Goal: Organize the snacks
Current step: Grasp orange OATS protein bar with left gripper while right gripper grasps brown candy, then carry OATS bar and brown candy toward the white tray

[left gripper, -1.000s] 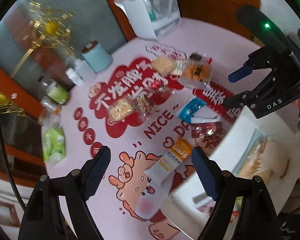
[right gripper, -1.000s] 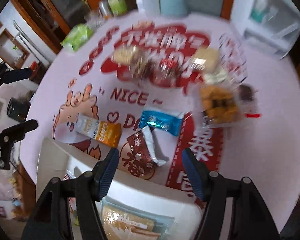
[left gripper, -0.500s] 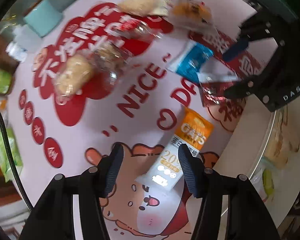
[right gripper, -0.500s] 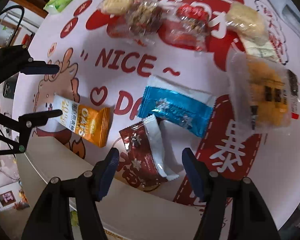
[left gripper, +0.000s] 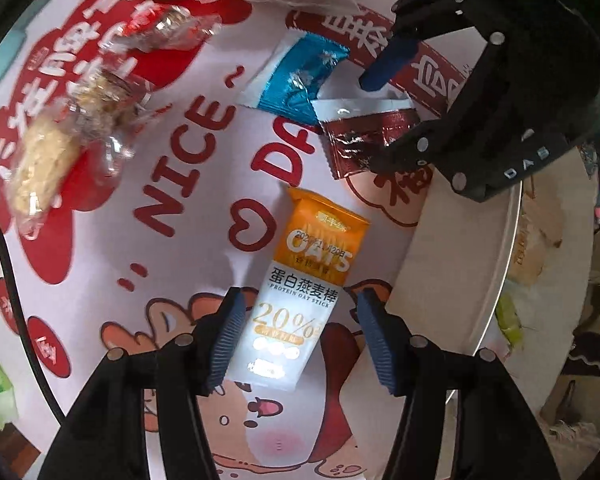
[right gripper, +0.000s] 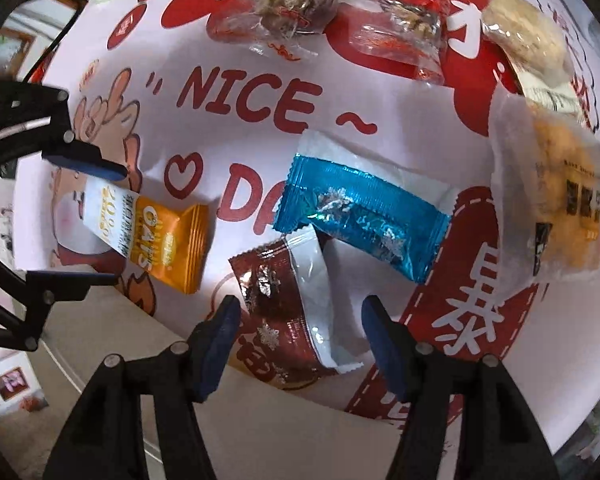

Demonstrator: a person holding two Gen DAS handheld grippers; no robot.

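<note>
Left wrist view: my left tongs (left gripper: 298,336) are straddling the oat bar packet (left gripper: 300,300) lying on the surface (left gripper: 204,240), narrowed but not pressing. My right tongs (right gripper: 296,338) are closing around the maroon snack packet (right gripper: 288,312), pads apart.

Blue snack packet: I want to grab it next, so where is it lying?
In the right wrist view the blue snack packet lies mid-table, overlapping the dark red packet, right of the orange oat bar.

oat bar (left gripper: 308,280) btwn left jaws, wafer pack (right gripper: 296,304) btwn right jaws
</note>
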